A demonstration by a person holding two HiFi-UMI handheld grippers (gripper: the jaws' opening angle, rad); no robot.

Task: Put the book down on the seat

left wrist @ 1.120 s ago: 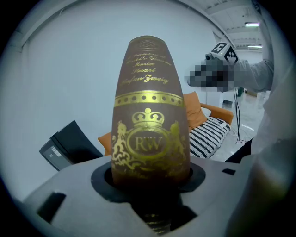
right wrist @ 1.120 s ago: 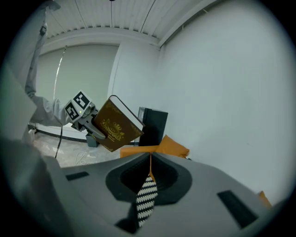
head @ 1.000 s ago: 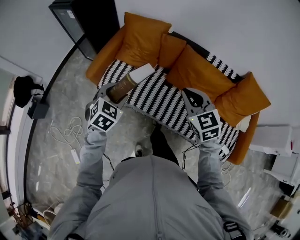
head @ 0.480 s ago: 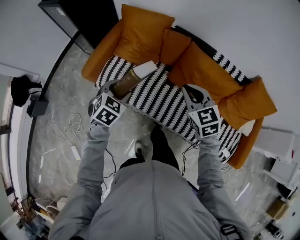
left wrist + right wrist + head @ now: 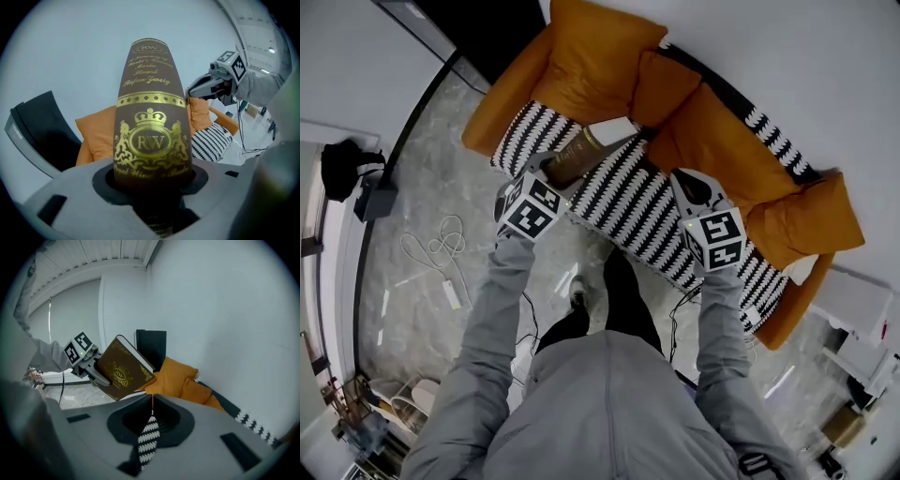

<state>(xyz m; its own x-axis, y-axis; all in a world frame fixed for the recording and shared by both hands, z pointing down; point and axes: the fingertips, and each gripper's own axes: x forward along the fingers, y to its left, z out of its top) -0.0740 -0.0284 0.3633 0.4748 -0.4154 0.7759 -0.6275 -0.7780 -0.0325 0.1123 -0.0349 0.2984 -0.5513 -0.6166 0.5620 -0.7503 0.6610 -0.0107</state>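
A brown book with gold print hangs over the left end of the black-and-white zigzag seat of an orange sofa. My left gripper is shut on it at its lower end. In the left gripper view the book stands up out of the jaws of that gripper and fills the middle. My right gripper hovers over the middle of the seat, shut and holding nothing; its own view shows the gripper with only a thin slit between the jaws, and the book to the left.
Orange cushions line the sofa back. A black cabinet stands left of the sofa. White cables and a dark bag lie on the marble floor at the left. The person's leg and foot stand before the seat.
My left gripper has carried the book a little to the right and further over the seat. The right gripper has hardly moved.
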